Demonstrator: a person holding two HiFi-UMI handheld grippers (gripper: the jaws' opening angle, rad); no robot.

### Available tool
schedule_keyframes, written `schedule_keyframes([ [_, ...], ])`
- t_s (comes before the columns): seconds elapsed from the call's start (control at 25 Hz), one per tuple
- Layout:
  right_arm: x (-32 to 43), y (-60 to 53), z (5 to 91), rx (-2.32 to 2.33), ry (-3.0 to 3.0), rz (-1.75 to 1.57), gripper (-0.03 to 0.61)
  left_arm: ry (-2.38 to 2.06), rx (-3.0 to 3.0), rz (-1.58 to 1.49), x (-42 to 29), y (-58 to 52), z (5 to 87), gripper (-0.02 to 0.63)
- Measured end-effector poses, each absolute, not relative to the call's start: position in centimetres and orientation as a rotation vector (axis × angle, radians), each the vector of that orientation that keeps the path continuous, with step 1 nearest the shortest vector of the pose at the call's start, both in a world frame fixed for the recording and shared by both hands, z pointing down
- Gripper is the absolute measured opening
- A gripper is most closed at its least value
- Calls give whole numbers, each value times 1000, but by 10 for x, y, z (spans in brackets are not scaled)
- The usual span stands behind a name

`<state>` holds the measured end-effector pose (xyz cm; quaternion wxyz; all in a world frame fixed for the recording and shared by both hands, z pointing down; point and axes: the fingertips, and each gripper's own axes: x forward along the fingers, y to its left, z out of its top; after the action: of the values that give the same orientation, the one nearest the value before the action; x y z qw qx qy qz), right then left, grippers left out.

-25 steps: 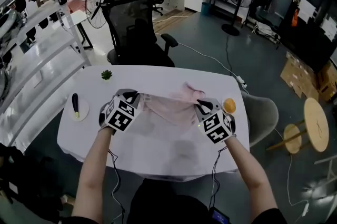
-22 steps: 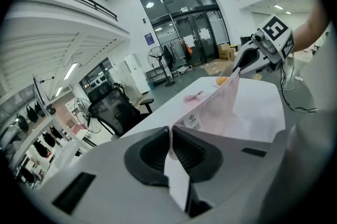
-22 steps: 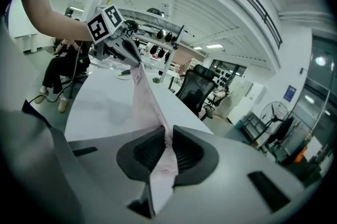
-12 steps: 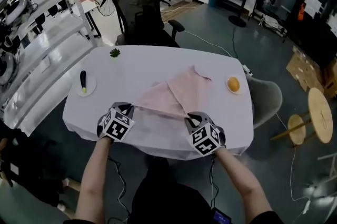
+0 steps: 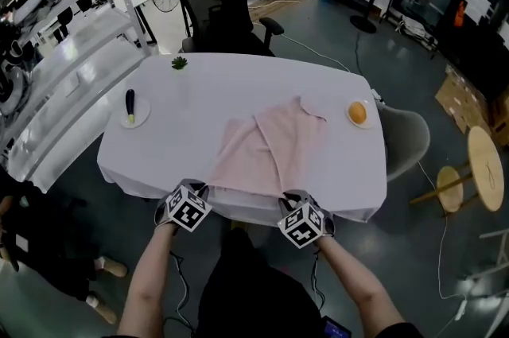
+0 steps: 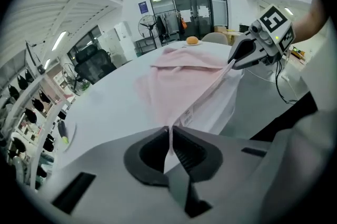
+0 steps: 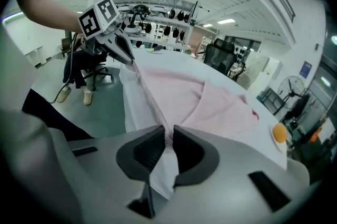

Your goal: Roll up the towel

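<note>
A pink towel (image 5: 270, 147) lies spread on the white table (image 5: 183, 130), with one flap folded over its middle. Its near edge hangs just past the table's front edge. My left gripper (image 5: 198, 188) is shut on the near left corner, with cloth pinched between the jaws in the left gripper view (image 6: 169, 136). At the near right corner my right gripper (image 5: 287, 198) is shut on the towel (image 7: 210, 99) too, and its jaws (image 7: 168, 138) clamp a thin fold. Each gripper shows in the other's view: the right gripper (image 6: 258, 45), the left gripper (image 7: 113, 41). The edge runs taut between them.
An orange (image 5: 357, 113) on a small plate sits at the table's right side. A dark long vegetable on a plate (image 5: 130, 106) is at the left, a small green sprig (image 5: 179, 63) at the far left. A black office chair (image 5: 223, 6) stands behind the table, a grey chair (image 5: 407, 141) at right.
Both grippers have come down and back toward me to the table's front edge, drawing the towel with them. The towel, lifted before, now lies flat on the table.
</note>
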<state>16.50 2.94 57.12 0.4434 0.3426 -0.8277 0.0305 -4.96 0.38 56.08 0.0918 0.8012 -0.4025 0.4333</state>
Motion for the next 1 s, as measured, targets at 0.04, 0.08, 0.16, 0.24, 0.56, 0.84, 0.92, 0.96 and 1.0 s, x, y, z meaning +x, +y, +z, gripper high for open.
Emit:
schedule_keyframes([
  [0.04,166,30,578,846,-2041,88,51,-1177,2374,1295,-47,6,568,34],
  [0.08,167,31,584,840,-2031,98,55,-1155,2369,1303,-45,8,574,38],
  [0.16,169,31,591,826,-2018,116,77,-1080,2361,1301,-37,14,584,73],
  [0.24,168,33,590,805,-2028,134,124,-952,2361,1260,-26,24,583,196],
  [0.56,162,-24,498,832,-2195,124,219,-999,2466,1046,-41,-27,491,318],
  [0.84,136,-111,463,917,-2231,132,219,-1099,2453,1065,-51,-129,484,318],
  [0.92,126,-131,468,923,-2230,173,219,-1065,2454,1068,-44,-153,492,318],
  [0.96,122,-140,471,926,-2227,195,219,-1044,2456,1074,-41,-163,496,316],
  [1.0,118,-149,475,933,-2223,216,218,-1024,2456,1080,-37,-173,500,316],
])
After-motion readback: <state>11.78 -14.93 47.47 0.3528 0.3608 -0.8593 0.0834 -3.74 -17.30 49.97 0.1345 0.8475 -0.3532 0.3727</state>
